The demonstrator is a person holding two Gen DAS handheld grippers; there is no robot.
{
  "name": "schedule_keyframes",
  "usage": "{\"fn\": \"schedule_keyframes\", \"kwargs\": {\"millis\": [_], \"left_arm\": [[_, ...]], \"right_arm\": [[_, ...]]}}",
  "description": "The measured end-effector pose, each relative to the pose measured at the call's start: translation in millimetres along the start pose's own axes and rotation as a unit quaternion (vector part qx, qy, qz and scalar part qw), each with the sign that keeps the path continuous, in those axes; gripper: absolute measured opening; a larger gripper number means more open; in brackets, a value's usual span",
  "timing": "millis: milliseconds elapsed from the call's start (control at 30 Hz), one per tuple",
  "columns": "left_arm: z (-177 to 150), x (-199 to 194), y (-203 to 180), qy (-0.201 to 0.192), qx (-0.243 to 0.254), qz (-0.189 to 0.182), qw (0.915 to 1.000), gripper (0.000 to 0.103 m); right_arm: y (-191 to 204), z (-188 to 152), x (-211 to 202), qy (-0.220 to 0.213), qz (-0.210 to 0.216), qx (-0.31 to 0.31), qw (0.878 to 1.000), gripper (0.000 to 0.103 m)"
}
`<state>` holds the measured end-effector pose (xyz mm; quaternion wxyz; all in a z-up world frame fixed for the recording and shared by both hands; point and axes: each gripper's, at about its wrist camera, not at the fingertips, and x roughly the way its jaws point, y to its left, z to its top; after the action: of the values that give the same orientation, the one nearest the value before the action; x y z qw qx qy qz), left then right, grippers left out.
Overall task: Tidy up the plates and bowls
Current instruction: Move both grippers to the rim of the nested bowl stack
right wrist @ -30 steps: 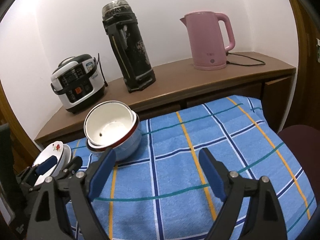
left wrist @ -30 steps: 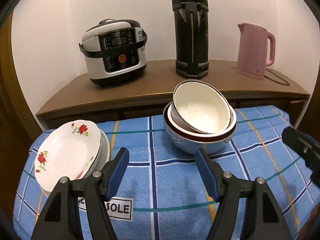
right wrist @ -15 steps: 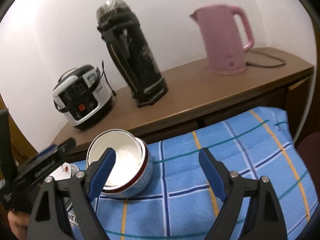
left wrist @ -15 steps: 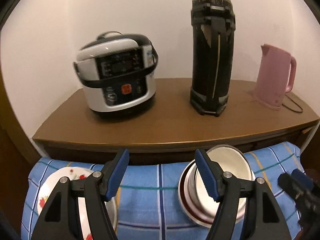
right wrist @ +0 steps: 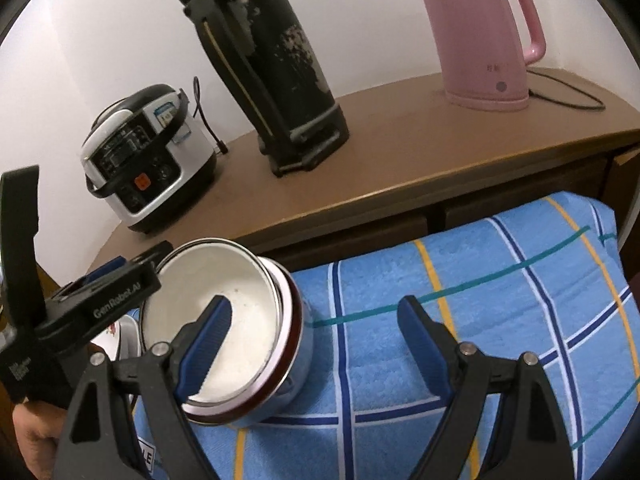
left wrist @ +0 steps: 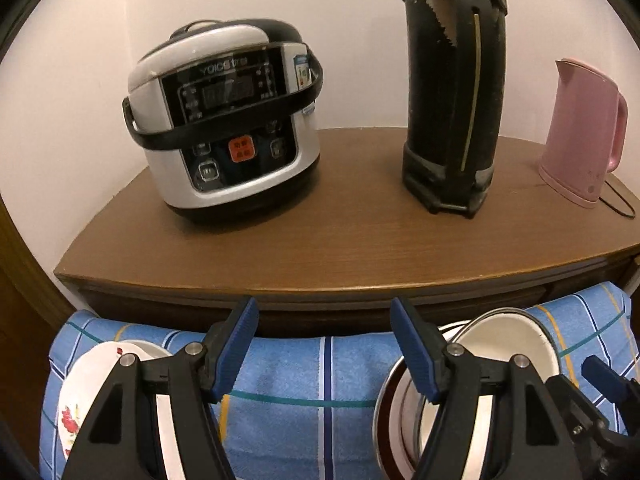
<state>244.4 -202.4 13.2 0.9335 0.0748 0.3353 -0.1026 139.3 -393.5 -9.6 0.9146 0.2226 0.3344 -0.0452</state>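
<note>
Bowls: two nested enamel bowls (right wrist: 224, 332) sit on the blue checked cloth (right wrist: 480, 300), the white inner one tilted inside the red-rimmed outer one, so they already take up one spot but do not sit flush.
Plates: floral plates (left wrist: 92, 392) lie in a low stack at the cloth's left end, well apart from the bowls; each kind has its own end.
Left gripper: left gripper (left wrist: 320, 348) is spread wide with nothing between its blue pads, above the bare cloth between plates and bowls.
Right gripper: right gripper (right wrist: 316, 340) is likewise wide and empty, its left pad in front of the inner bowl's mouth; contact cannot be told.
Likely reason: both seem posed to take the bowls from two sides.
Backdrop: rice cooker (left wrist: 224, 120), black thermos (left wrist: 452, 88) and pink kettle (left wrist: 580, 136) stand on the wooden bench (left wrist: 340, 240) behind, clear of the work.
</note>
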Motion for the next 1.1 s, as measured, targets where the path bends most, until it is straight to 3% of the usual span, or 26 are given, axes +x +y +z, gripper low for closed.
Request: {"fn": "schedule_keyframes", "kwargs": {"millis": [267,400,500,600,767,933,1000,1100], "left_arm": [[-0.2,-2.3,-8.2,-0.015,0.041,0.018,0.9989,0.071],[1.7,11.5,-19.4,0.017,0.085,0.037,0.9956,0.071],[-1.0,14.0,-20.6,0.021,0.084,0.038,0.9955,0.071],[-4.1,10.0,-16.0,0.022,0.07,0.024,0.997,0.071],[-6.1,-9.5,4.2,0.013,-0.004,-0.053,0.9985,0.071],[-13.8,-8.5,-12.0,0.021,0.022,-0.07,0.9971,0.071],[-16.7,-10.7,-15.8,0.03,0.023,-0.097,0.9945,0.071],[-15.3,-22.6,-17.8,0.014,0.025,-0.111,0.9935,0.071]], "right_arm": [[2.0,-0.4,5.6,0.003,-0.005,-0.002,1.0,0.087],[0.4,1.2,9.7,0.009,-0.005,0.006,1.0,0.086],[0.6,2.9,11.6,0.013,-0.002,0.01,1.0,0.087],[1.4,2.7,12.3,0.013,-0.004,0.007,1.0,0.086],[-4.1,-2.2,21.0,0.037,-0.003,0.016,0.999,0.085],[-6.0,-6.0,26.8,0.049,0.003,0.019,0.999,0.077],[-5.3,-6.9,27.0,0.052,0.007,0.017,0.998,0.072],[-4.5,-7.5,26.7,0.055,0.011,0.016,0.998,0.068]]}}
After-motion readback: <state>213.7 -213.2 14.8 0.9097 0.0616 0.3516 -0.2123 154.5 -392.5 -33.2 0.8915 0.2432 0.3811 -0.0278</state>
